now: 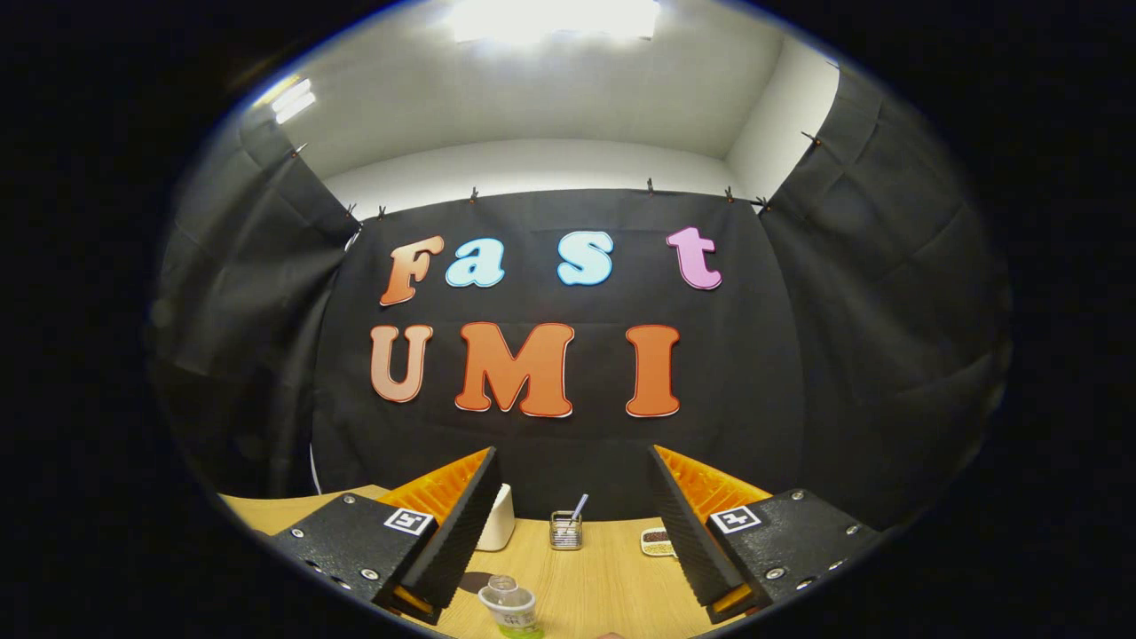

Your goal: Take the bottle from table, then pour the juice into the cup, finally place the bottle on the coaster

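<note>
The black-and-orange tongs stand wide apart, gripping nothing. The small clear plastic bottle with a green label stands on the pale wooden bench between them, nearer the left finger. It looks light, smooth, perhaps squashable; grip its mid-body gently.

Gripper jaws spread wide above the table; bottle stands between them, untouched.

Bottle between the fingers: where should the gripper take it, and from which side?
Probably the body below the neck, coming down and forward. The bottle stands upright on the table, its top facing the camera, low between the open gripper fingers, nearer one than the other.
</note>
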Demonstrator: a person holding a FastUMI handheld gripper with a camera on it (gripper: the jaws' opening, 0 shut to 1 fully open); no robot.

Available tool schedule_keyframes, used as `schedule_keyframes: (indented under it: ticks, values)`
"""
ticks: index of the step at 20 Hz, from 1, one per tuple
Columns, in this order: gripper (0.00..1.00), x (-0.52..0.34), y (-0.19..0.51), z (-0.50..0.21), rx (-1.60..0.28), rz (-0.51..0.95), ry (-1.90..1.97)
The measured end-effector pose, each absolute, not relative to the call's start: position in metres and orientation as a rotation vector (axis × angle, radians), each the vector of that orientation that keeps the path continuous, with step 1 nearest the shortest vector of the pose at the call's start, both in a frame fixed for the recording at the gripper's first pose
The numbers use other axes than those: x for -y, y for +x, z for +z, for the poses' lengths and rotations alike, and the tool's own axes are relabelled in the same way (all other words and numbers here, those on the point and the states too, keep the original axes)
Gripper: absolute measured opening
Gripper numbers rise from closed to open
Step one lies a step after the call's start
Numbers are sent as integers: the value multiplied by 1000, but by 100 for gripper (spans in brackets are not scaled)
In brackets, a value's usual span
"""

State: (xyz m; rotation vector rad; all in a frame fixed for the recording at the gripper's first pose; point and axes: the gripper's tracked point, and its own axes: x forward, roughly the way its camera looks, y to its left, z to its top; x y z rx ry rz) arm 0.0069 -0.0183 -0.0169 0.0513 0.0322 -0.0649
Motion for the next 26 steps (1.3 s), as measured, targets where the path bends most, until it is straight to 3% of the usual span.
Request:
schedule_keyframes:
  ticks: [16,26]
  values:
    - [97,3,-13,-123,-172,-49,73]
    - [98,-28,-26,-216,-321,40,79]
